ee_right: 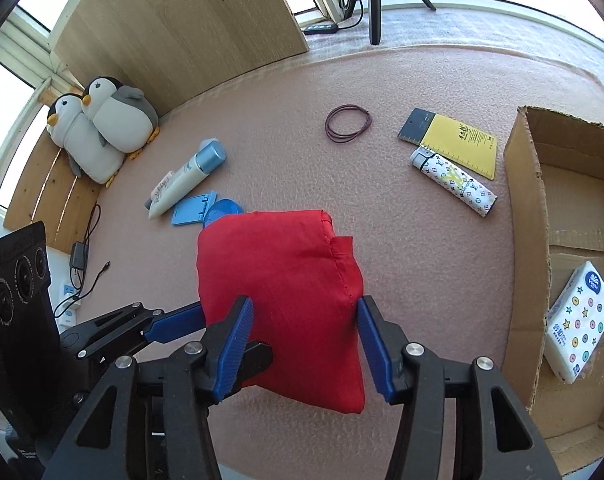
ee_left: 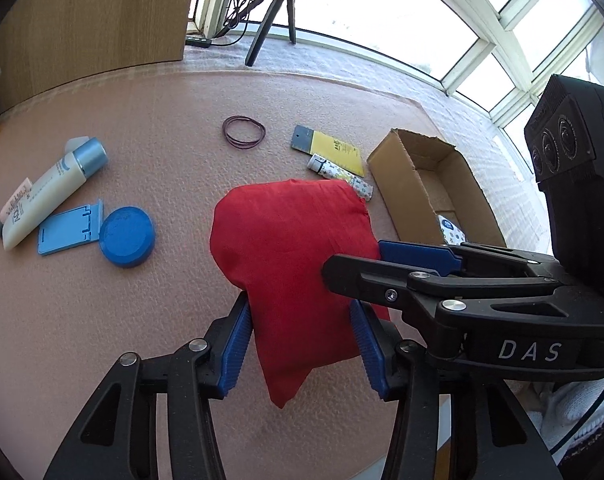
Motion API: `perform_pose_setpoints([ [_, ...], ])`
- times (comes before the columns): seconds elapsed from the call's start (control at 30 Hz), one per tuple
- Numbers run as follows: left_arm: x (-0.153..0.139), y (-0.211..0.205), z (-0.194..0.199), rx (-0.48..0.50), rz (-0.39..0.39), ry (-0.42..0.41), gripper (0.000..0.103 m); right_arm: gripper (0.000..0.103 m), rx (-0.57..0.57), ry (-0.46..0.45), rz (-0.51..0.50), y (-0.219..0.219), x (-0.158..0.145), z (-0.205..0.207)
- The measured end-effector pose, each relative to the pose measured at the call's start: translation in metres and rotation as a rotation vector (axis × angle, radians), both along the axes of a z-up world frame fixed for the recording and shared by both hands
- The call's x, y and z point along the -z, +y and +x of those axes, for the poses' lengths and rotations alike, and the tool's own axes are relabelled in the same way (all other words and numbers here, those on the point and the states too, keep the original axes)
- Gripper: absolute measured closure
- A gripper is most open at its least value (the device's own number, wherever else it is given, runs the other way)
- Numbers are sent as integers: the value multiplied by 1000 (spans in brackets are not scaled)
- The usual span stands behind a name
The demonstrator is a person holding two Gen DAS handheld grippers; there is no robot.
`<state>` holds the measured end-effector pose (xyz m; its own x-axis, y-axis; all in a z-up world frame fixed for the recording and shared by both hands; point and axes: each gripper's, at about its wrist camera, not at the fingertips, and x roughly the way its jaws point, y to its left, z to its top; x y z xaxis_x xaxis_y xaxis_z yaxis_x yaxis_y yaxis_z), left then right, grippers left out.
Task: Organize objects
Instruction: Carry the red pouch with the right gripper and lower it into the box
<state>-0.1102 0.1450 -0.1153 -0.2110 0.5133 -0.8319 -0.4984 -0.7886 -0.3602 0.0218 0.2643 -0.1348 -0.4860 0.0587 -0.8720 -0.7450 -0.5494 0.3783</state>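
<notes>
Both the left gripper (ee_left: 302, 344) and the right gripper (ee_right: 304, 344) clamp the red cloth (ee_left: 293, 248), which hangs folded between them above the mat (ee_left: 101, 320). The box (ee_right: 562, 216) lies to the right, nearer the right gripper.

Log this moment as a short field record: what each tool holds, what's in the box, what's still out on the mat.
left tool: closed on red cloth, near edge
right tool: closed on the same cloth, beside the left
cloth state: folded bundle, gripped by both
cardboard box: open, holds a tissue pack
still on mat: lotion tube, blue lid, blue stand, rubber bands, yellow card, patterned lighter
</notes>
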Motion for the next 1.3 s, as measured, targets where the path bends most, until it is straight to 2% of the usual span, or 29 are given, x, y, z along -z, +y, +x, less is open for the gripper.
perform_pose_setpoints([
  [0.2, -30, 40, -1, 62, 33, 58, 50, 53, 64, 23, 88, 14, -34, 33],
  [0.5, -50, 131, -4, 165, 54, 130, 50, 53, 181, 33, 168, 49, -63, 93],
  [0.73, -47, 200, -2, 234, 53, 145, 50, 53, 260, 17, 189, 81, -62, 142],
  [0.93, -37, 245, -5, 265, 31, 138, 52, 53, 297, 2, 177, 106, -51, 167],
  [1.3, -25, 270, -13, 279, -13, 148, 52, 52, 341, -18, 157, 129, -39, 190],
])
